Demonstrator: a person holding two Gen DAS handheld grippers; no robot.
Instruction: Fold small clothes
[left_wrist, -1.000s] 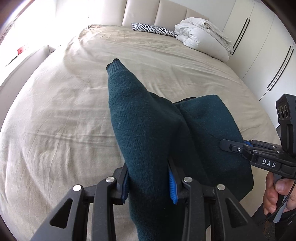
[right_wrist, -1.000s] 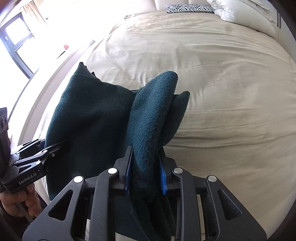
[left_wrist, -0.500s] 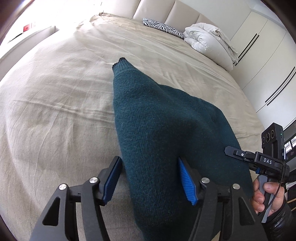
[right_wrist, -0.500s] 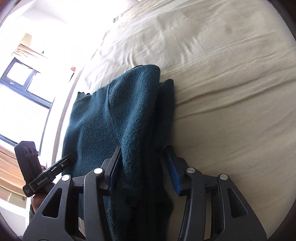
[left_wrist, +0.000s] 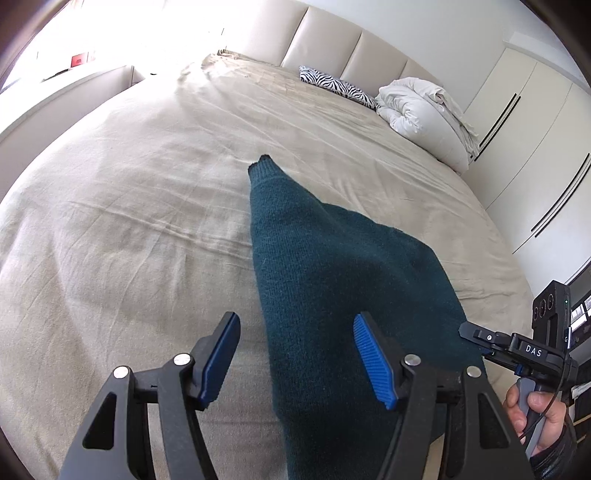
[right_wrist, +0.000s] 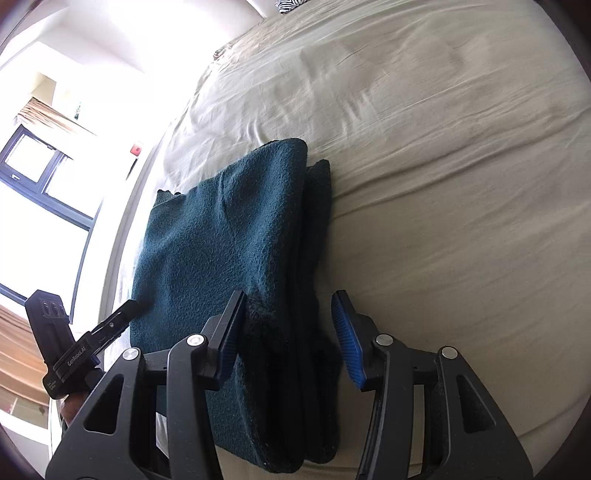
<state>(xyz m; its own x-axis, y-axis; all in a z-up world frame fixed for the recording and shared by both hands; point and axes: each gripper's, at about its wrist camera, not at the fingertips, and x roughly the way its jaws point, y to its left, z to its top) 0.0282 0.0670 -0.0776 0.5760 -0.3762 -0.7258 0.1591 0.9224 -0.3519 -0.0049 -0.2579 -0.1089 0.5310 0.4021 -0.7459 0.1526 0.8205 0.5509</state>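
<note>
Dark teal knit sweater (left_wrist: 332, 280) lies on beige bed sheet (left_wrist: 129, 206), near its front edge, folded into layers. Judged soft, thick, light, limp; layers likely slide, so take hold at a folded edge, pinching all layers. Left gripper (left_wrist: 295, 354): jaws apart, sweater's left edge between them, unclamped. Right gripper (right_wrist: 288, 328): jaws apart, straddling the stacked right fold, left pad looks to touch the knit

Fuzzy matt knit sweater (left_wrist: 332, 277) on wrinkled matt cloth sheet (left_wrist: 129, 221); ribbed blue fingers (left_wrist: 373, 360).
</note>
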